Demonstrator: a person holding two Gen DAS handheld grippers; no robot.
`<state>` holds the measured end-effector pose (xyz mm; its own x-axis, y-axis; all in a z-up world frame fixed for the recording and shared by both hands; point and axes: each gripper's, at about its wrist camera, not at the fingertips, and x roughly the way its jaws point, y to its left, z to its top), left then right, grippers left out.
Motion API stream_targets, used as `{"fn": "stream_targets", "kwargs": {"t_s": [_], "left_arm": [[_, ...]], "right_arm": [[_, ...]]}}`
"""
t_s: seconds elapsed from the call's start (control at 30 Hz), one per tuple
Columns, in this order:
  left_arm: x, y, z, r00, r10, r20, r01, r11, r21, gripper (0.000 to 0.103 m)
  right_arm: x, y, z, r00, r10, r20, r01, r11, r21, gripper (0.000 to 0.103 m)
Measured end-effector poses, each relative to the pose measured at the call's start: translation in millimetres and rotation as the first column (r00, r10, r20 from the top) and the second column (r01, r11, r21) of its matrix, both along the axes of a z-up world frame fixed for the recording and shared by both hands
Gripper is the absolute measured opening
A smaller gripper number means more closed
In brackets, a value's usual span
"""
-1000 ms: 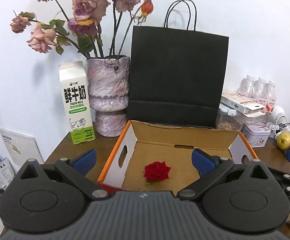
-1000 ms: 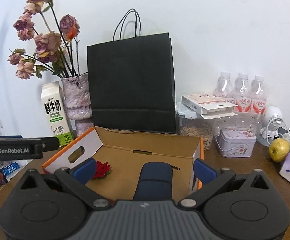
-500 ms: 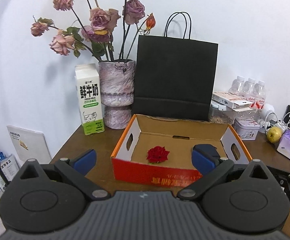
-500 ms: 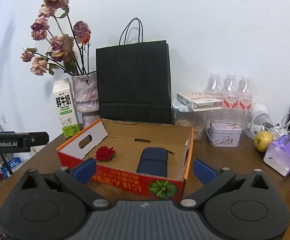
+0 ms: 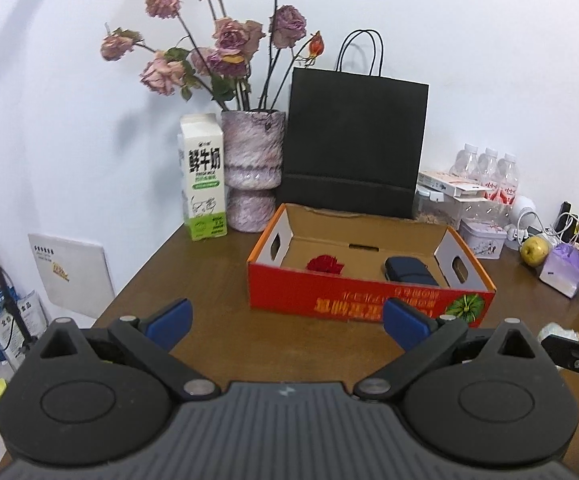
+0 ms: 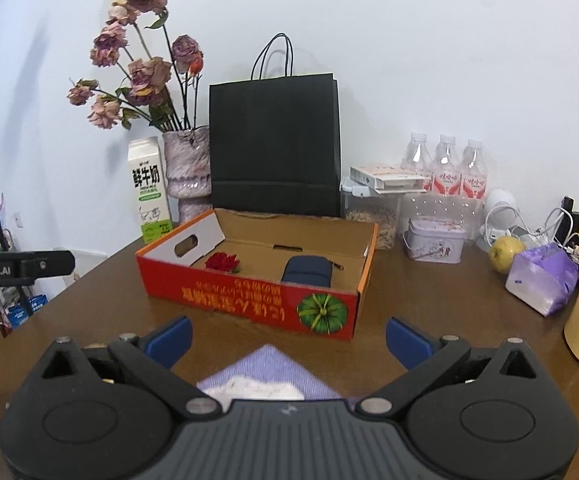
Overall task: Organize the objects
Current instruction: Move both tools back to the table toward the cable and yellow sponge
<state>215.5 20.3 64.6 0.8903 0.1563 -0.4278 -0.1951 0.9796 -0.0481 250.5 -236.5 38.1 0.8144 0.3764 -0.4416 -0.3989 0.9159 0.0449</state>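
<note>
a milk carton (image 5: 203,178) is standing upright at the back left of the brown surface (image 5: 209,280), just beside a mottled purple vase (image 5: 252,168) that is holding dried roses (image 5: 225,40). a black paper bag (image 5: 355,144) is standing against the white wall. three water bottles (image 6: 445,168) are lining up farther right, near a clear container (image 6: 373,216) and a small tin (image 6: 435,242). a yellow-green fruit (image 6: 505,254) is sitting beside a purple packet (image 6: 541,280).

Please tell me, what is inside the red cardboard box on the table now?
Inside the red cardboard box lie a red rose head on the left and a dark blue pouch on the right. The front wall hides the nearest strip of the floor.
</note>
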Motion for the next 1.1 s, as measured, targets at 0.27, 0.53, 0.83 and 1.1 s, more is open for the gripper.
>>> {"fn": "stream_targets", "kwargs": {"t_s": [0.27, 0.53, 0.83, 1.1], "left_arm": [[-42.5, 11.5, -18.2, 1.0, 0.017, -0.015, -0.017, 1.0, 0.001, 0.103], [-78.6, 22.9, -39.9, 0.998, 0.031, -0.047, -0.031, 1.0, -0.002, 0.103], [-121.7, 41.3, -65.6, 0.995, 0.069, -0.074, -0.07, 0.997, -0.011, 0.103], [-151.4, 54.1, -77.5, 0.993, 0.077, -0.092, -0.077, 0.997, 0.003, 0.103]], "right_arm": [[-33.9, -2.1, -21.0, 0.999, 0.021, -0.025, -0.021, 1.0, -0.021, 0.103], [-69.5, 3.8, -40.8, 0.998, 0.049, -0.045, -0.05, 0.998, -0.032, 0.103], [-102.9, 18.3, -60.4, 0.992, 0.102, -0.072, -0.105, 0.993, -0.05, 0.103], [-129.0, 41.6, -70.8, 0.984, 0.156, -0.087, -0.162, 0.985, -0.058, 0.103]]}}
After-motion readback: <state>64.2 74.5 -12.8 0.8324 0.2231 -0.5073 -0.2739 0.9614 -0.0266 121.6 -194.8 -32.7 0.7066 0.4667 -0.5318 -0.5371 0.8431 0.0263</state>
